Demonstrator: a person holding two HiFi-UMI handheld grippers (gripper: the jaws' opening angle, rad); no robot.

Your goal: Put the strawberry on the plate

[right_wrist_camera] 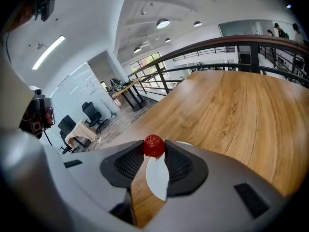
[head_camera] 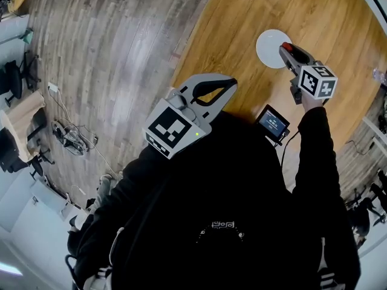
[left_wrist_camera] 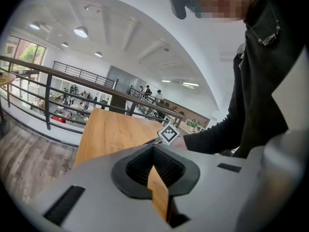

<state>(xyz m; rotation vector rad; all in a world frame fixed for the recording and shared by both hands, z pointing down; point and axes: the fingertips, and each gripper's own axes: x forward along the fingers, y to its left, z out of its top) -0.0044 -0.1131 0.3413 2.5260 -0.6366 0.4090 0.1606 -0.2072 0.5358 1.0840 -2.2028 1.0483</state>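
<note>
Head view: the right arm reaches out toward 1 o'clock, black sleeve [head_camera: 314,156] nearly straight, hand behind the marker cube [head_camera: 317,81]. The right tool [head_camera: 286,47] points toward 11 o'clock and its tips lie over the 3 o'clock rim of the white plate [head_camera: 269,48], with the red strawberry [head_camera: 286,45] between them. The left tool [head_camera: 231,82] is held close to the chest, aimed at 2 o'clock, over the near edge of the wooden tabletop [head_camera: 254,11]. A small screen [head_camera: 273,123] sits at that edge, at 6 o'clock from the plate. The tabletop around the plate is bare wood; grey plank floor [head_camera: 109,53] lies beyond its 9 o'clock edge.

Left gripper view: the jaws meet at their tips with only a thin wedge of tabletop showing behind, nothing between them. At 12 o'clock from the tips, the right tool's cube and sleeve show against a railing [left_wrist_camera: 48,76].

Right gripper view: the jaws pinch the strawberry [right_wrist_camera: 154,146] at their very tips, spread only by the berry's width. The plate [right_wrist_camera: 157,178] shows below in the gap; the berry seems raised off it, though that is hard to judge. Open tabletop runs toward 1 o'clock.
</note>
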